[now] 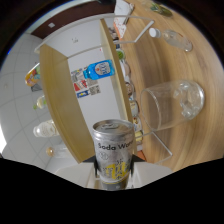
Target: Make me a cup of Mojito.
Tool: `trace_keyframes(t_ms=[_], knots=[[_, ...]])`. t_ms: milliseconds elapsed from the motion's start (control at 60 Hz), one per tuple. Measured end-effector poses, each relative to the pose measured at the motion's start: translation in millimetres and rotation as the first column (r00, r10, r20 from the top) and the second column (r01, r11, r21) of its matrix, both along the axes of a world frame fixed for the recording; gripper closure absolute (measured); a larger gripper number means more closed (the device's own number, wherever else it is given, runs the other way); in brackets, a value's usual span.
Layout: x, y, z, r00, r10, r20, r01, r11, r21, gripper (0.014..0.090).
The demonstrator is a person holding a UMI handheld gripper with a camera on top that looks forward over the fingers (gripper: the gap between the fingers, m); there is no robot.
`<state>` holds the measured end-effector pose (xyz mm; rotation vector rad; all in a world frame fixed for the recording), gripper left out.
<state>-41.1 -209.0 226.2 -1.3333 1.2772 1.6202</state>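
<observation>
The wooden bench (150,60) appeared rolled sideways, so I judged the claw (114,172) to be tilted. The clear glass (170,106), apparently holding ice, lay just beyond the can and apart from it. The soda water can (114,147) sat gripped between the claw's fingers, its top facing the camera; whether the tab was opened I could not tell. A smaller glass vessel (176,39) stood farther off. I took the step in hand as topping up with soda. Next, I would need the can's mouth brought over the glass rim before tipping further.
</observation>
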Motion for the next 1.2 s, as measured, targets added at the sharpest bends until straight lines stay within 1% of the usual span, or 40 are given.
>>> trace_keyframes(t_ms=[133,167,267,333,450,517,583,667,733,767,817,850,883,933,1000,1050,1117,1200], knots=[[10.9,2.0,8.8,0.966,-0.035,-0.256,0.037,0.999,0.003,0.0533],[22.4,-1.3,15.5,0.946,-0.038,-0.322,0.041,0.999,0.001,0.0535],[27.1,4.3,15.7,0.887,-0.076,-0.456,0.079,0.997,-0.012,0.0534],[37.8,2.2,15.8,0.862,-0.086,-0.499,0.086,0.996,-0.022,0.0534],[36.0,5.6,13.3,0.890,-0.093,-0.446,0.088,0.996,-0.031,0.0531],[35.0,3.9,16.4,0.923,-0.092,-0.373,0.091,0.996,-0.020,0.0533],[33.5,2.6,23.7,0.964,-0.089,-0.249,0.093,0.996,0.004,0.0532],[28.1,1.2,32.1,0.997,-0.077,0.012,0.076,0.996,0.051,0.0532],[22.8,1.4,38.6,0.954,-0.085,0.287,0.063,0.994,0.085,0.0530],[18.0,2.2,42.8,0.892,-0.098,0.442,0.053,0.992,0.113,0.0532],[15.7,2.6,44.8,0.734,-0.133,0.665,0.037,0.987,0.157,0.0531],[19.4,2.5,46.4,0.618,-0.150,0.772,0.020,0.984,0.175,0.0530],[9.7,3.5,48.8,0.503,-0.173,0.847,-0.003,0.979,0.202,0.0529],[2.5,4.1,48.5,0.374,-0.197,0.906,-0.035,0.974,0.226,0.0530],[-10.0,8.8,37.9,0.235,-0.207,0.950,-0.080,0.970,0.231,0.0531],[-20.8,11.8,23.5,0.137,-0.199,0.970,-0.111,0.971,0.214,0.0531],[-28.2,17.9,-0.7,0.049,-0.189,0.981,-0.154,0.969,0.194,0.0533],[-36.2,22.1,-41.3,-0.040,-0.136,0.990,-0.182,0.975,0.126,0.0532]])
